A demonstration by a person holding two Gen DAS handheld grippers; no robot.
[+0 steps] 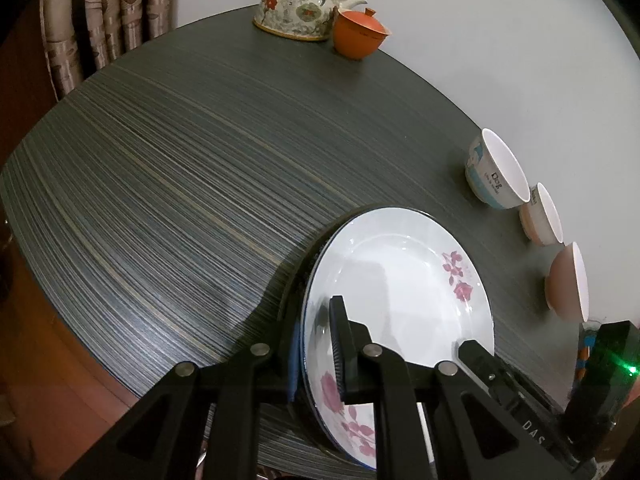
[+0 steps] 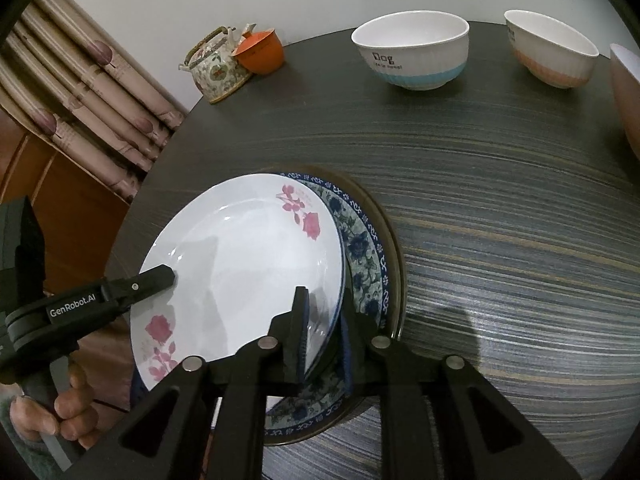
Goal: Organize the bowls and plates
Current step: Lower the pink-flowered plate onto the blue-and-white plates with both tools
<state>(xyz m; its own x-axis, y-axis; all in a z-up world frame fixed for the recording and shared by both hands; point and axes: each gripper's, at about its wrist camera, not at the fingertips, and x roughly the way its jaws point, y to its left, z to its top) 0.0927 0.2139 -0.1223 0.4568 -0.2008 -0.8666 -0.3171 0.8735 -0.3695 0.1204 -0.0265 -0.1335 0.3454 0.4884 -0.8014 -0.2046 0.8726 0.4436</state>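
Observation:
A white plate with pink roses (image 2: 248, 256) lies offset to the left on a blue floral plate (image 2: 364, 256), which rests on a dark plate (image 2: 394, 264). My left gripper (image 1: 318, 356) is shut on the white plate (image 1: 400, 280) at its near rim, one finger above and one below. My right gripper (image 2: 324, 340) straddles the opposite rim with its jaws slightly apart; a thin gap shows beside the lower pad. Each gripper's finger shows in the other's view, lying on the plate. Three bowls stand apart: a blue-banded one (image 2: 412, 56), a pink-banded one (image 2: 552, 56), a brownish one (image 2: 628, 92).
A flowered teapot (image 1: 300, 4) and an orange lidded cup (image 1: 358, 34) stand at the far edge of the dark striped table (image 1: 180, 160). The bowls line the wall side. A curtain (image 2: 80, 92) hangs off the table's left. A hand (image 2: 60, 400) holds the left gripper's handle.

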